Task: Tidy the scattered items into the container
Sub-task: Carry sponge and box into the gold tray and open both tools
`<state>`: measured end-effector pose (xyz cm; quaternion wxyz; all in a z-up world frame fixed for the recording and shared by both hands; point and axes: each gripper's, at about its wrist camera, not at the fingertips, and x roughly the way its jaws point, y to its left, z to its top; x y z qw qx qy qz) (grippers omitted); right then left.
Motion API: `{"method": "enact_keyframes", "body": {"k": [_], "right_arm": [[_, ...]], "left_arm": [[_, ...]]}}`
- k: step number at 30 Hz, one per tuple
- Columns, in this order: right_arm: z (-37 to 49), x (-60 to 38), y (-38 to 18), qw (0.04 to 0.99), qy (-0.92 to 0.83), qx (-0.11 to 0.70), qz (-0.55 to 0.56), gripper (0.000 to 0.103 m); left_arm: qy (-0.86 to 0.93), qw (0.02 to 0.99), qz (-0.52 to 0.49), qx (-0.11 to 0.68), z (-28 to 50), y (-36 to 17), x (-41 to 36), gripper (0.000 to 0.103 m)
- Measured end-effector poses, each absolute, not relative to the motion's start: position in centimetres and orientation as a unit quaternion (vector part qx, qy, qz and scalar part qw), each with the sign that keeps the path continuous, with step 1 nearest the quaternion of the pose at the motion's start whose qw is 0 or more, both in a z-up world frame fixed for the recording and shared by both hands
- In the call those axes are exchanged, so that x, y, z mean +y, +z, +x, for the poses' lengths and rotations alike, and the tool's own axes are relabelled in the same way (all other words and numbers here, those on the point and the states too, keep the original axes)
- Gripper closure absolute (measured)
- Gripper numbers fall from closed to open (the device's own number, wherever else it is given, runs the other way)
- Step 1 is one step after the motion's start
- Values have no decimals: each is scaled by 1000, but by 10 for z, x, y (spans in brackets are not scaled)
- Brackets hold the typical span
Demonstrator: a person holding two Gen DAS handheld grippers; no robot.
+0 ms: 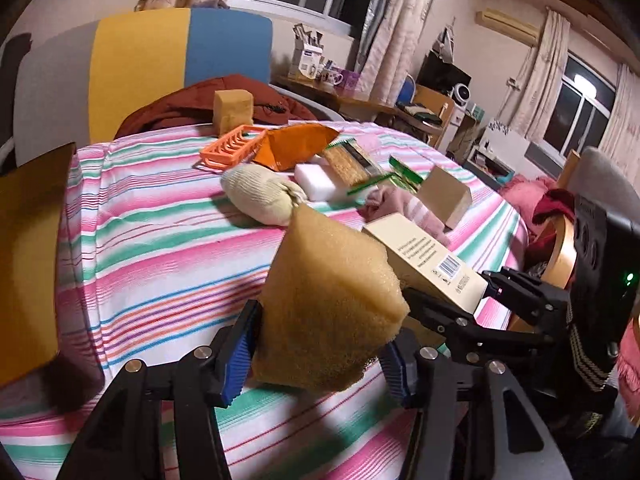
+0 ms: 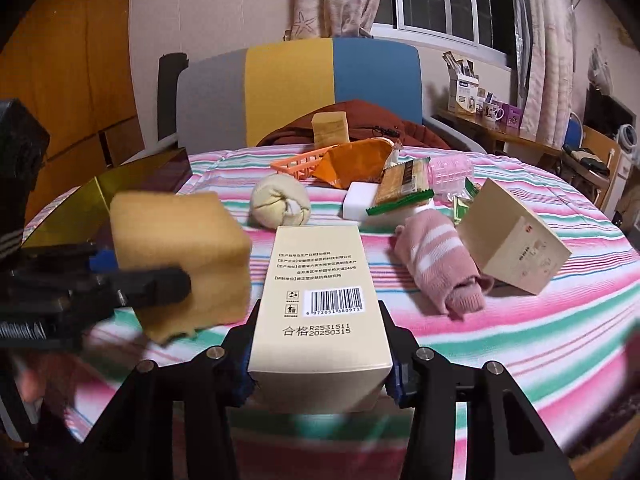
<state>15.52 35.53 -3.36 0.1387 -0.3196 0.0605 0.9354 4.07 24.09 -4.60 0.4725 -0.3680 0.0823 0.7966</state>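
My left gripper (image 1: 316, 356) is shut on a tan sponge (image 1: 332, 308), held above the striped cloth; it also shows in the right wrist view (image 2: 180, 248). My right gripper (image 2: 320, 356) is shut on a cream box with a barcode (image 2: 320, 296), which also shows in the left wrist view (image 1: 428, 264). The gold-walled container (image 2: 92, 200) stands at the left; its wall shows in the left wrist view (image 1: 28, 264). On the table lie a cream sock ball (image 2: 280, 200), a pink sock (image 2: 440, 264), a second beige box (image 2: 516, 240), a white eraser block (image 2: 360, 200) and a cracker pack (image 2: 404, 184).
An orange rack (image 2: 300, 164), an orange snack bag (image 2: 356, 164), a pink roller (image 2: 452, 172) and another sponge (image 2: 330, 130) sit at the table's far side. A chair with a grey, yellow and blue back (image 2: 296, 88) stands behind. A desk with mugs (image 2: 492, 112) is at the right.
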Motion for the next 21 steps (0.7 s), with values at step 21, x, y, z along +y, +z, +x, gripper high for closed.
{"method": "enact_keyframes", "body": {"k": [21], "right_arm": [[145,316,-1,91,945,65,-308,53]], "left_arm": [[854,402,-330,5,35,-7,139,52]]}}
